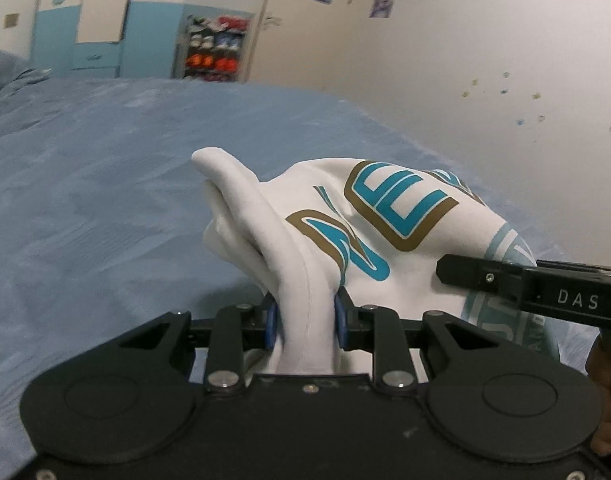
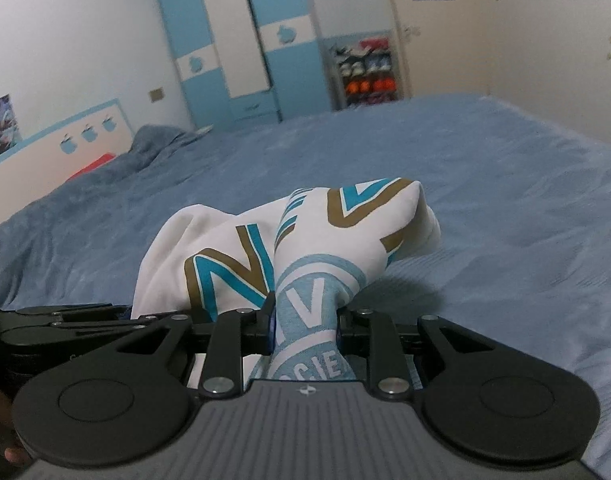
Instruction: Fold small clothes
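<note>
A white garment (image 1: 345, 216), printed with teal letters outlined in gold, hung bunched between two hand-held grippers above a bed covered in a blue blanket (image 1: 105, 184). The left gripper (image 1: 305, 316) had its jaws closed on a thick white fold, the blue pads (image 1: 272, 322) pressed against the cloth on either side. From that grip the fabric ran up and away toward 12 o'clock in the left wrist view, a rolled edge arching to 11 o'clock and the printed front spreading toward 2 o'clock. The right gripper (image 2: 305, 320) likewise had its jaws clamped on the garment (image 2: 305, 240), gripping it across a pale blue round emblem. There the cloth's long axis ran from 6 o'clock up to a blunt corner at 1 o'clock, clear of the blanket (image 2: 485, 184). Legible print included a large "N" and a white "V" within the emblem, with the partial letters "CIE" below it; the remaining lettering was too creased to read. The right gripper's side (image 1: 545, 292) entered the left wrist view at 3 o'clock, marked "DAS", lying against the cloth. Behind the bed stood a blue and white wardrobe (image 2: 241, 48) and a rack of shoes (image 2: 367, 72).
</note>
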{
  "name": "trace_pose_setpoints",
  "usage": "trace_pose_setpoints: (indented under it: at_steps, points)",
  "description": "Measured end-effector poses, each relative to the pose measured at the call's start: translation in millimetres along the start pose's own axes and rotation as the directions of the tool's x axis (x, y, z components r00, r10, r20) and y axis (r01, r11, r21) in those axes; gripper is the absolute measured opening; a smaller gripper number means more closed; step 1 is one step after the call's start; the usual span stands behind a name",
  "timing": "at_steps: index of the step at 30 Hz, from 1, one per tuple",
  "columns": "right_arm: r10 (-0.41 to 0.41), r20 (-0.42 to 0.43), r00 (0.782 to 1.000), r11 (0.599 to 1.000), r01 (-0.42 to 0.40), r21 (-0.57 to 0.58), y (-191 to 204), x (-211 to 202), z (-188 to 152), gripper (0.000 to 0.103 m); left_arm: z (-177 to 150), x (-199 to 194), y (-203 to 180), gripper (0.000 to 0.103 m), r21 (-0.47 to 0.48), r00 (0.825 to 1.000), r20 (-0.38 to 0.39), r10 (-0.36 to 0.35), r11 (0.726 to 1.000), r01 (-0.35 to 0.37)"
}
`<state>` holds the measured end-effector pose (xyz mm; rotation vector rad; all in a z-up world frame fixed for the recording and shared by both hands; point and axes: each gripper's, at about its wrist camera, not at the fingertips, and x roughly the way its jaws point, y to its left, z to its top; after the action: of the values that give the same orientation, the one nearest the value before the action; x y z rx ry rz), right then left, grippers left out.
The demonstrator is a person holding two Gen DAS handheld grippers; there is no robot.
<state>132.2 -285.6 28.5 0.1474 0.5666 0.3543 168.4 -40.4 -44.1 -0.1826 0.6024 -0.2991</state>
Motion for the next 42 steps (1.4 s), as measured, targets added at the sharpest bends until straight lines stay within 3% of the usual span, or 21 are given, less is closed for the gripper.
trace_pose_setpoints:
  at_steps: [6, 12, 13, 14, 16, 17, 19, 22, 24, 26, 29, 33, 35, 37, 39, 42]
  points:
    - [-0.056, 0.018, 0.998, 0.998, 0.055, 0.039, -47.5, 1.5, 8.2, 0.027, 8.6, 49.0, -38.5, 0.025, -0.008, 0.998, -0.022, -0.054, 0.999, 0.054]
    - [-0.059, -0.087, 0.994, 0.988, 0.071, 0.135, -86.2, 36.4, -19.0, 0.028, -20.4, 108.5, -38.9, 0.026, -0.049, 0.986, -0.16, -0.055, 0.998, 0.047]
    - [-0.061, -0.113, 0.992, 0.984, 0.079, 0.159, -92.8, 45.9, -27.9, 0.031, -28.6, 118.9, -35.2, 0.029, -0.048, 0.983, -0.181, -0.042, 0.998, 0.034]
    - [-0.075, -0.128, 0.989, 0.98, 0.097, 0.173, -98.1, 53.4, -36.8, 0.034, -36.1, 126.6, -30.9, 0.041, -0.043, 0.982, -0.189, -0.022, 0.999, 0.015]
    - [-0.12, -0.159, 0.98, 0.967, 0.151, 0.204, -109.2, 65.9, -52.8, 0.055, -45.0, 134.2, -21.1, 0.049, -0.045, 0.982, -0.185, -0.019, 0.999, 0.011]
    - [-0.121, -0.179, 0.976, 0.962, 0.16, 0.221, -114.4, 67.1, -57.7, 0.055, -46.2, 136.8, -18.3, 0.051, -0.057, 0.982, -0.184, -0.029, 0.998, 0.019]
    - [-0.113, -0.163, 0.98, 0.958, 0.151, 0.244, -121.3, 56.6, -58.6, 0.055, -44.5, 128.9, -13.3, 0.052, -0.08, 0.982, -0.188, -0.031, 0.997, 0.016]
    - [-0.193, -0.101, 0.976, 0.946, 0.212, 0.244, -120.3, 31.5, -55.8, 0.048, -37.0, 114.6, -24.8, 0.051, -0.024, 0.986, -0.162, 0.049, 0.998, -0.054]
    - [-0.255, -0.026, 0.966, 0.935, 0.254, 0.25, -114.6, 17.6, -56.6, 0.04, -31.1, 91.8, -44.5, 0.048, -0.013, 0.991, -0.069, 0.116, 0.993, -0.118]
    - [-0.28, 0.052, 0.959, 0.937, 0.261, 0.234, -104.2, 15.8, -52.6, 0.038, -26.9, 81.4, -56.9, 0.052, -0.015, 0.992, 0.047, 0.119, 0.993, -0.119]
    - [-0.273, 0.112, 0.955, 0.947, 0.246, 0.209, -91.7, 33.9, -39.1, 0.032, -12.4, 98.4, -77.2, 0.053, -0.016, 0.985, 0.155, 0.074, 0.997, -0.073]
    - [-0.325, 0.222, 0.919, 0.941, 0.291, 0.173, -74.9, 68.3, -29.3, 0.032, -0.3, 149.3, -95.0, 0.053, 0.009, 0.98, 0.174, 0.094, 0.995, -0.097]
    - [-0.369, 0.211, 0.905, 0.928, 0.347, 0.131, -73.0, 90.9, -32.3, 0.032, -3.1, 183.2, -96.5, 0.054, 0.042, 0.981, 0.118, 0.157, 0.986, -0.163]
    - [-0.386, 0.12, 0.915, 0.92, 0.371, 0.129, -82.1, 113.4, -38.8, 0.032, -13.2, 222.8, -91.1, 0.058, 0.087, 0.972, 0.0, 0.236, 0.968, -0.235]
    - [-0.368, 0.037, 0.929, 0.92, 0.358, 0.162, -96.2, 125.7, -48.6, 0.031, -28.9, 245.1, -87.0, 0.062, 0.104, 0.975, 0.005, 0.22, 0.97, -0.22]
    - [-0.348, 0.019, 0.937, 0.92, 0.337, 0.202, -105.9, 130.7, -53.9, 0.03, -31.7, 244.6, -84.2, 0.062, 0.089, 0.978, 0.019, 0.209, 0.974, -0.21]
